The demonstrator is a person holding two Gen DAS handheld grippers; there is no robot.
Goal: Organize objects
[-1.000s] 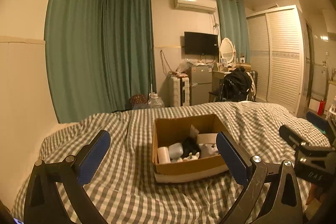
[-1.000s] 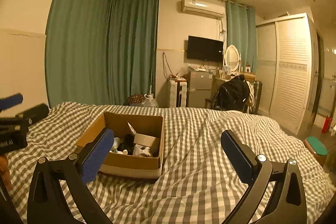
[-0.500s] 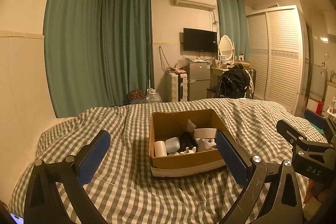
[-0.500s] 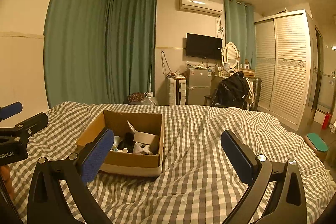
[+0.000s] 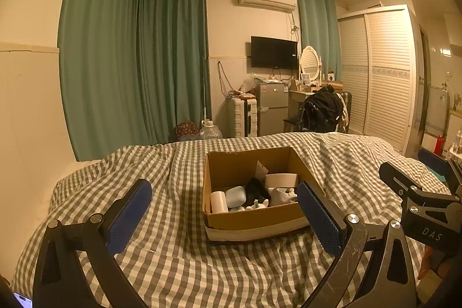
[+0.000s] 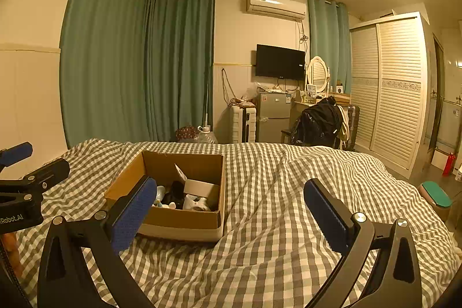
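Observation:
An open cardboard box [image 5: 254,221] stands on the checkered bed, also in the right wrist view [image 6: 179,221]. Inside lie a white roll [image 5: 218,201], a pale case [image 5: 236,196], a black item [image 5: 257,189], a white box [image 5: 281,180] and small white figures [image 5: 281,195]. My left gripper [image 5: 223,217] is open and empty, held above the bed just short of the box. My right gripper [image 6: 228,215] is open and empty, to the right of the box; it shows at the right edge of the left wrist view [image 5: 415,186].
The checkered blanket [image 6: 274,186] covers the bed with folds to the right of the box. Beyond the bed stand green curtains [image 5: 130,62], a small fridge [image 5: 271,108], a chair with a black coat [image 5: 320,111] and a white wardrobe [image 5: 378,71]. A phone corner [image 5: 21,300] shows bottom left.
Both grippers have risen and tilted slightly, so the box sits lower and nearer in the left wrist view. Both stay open and empty.

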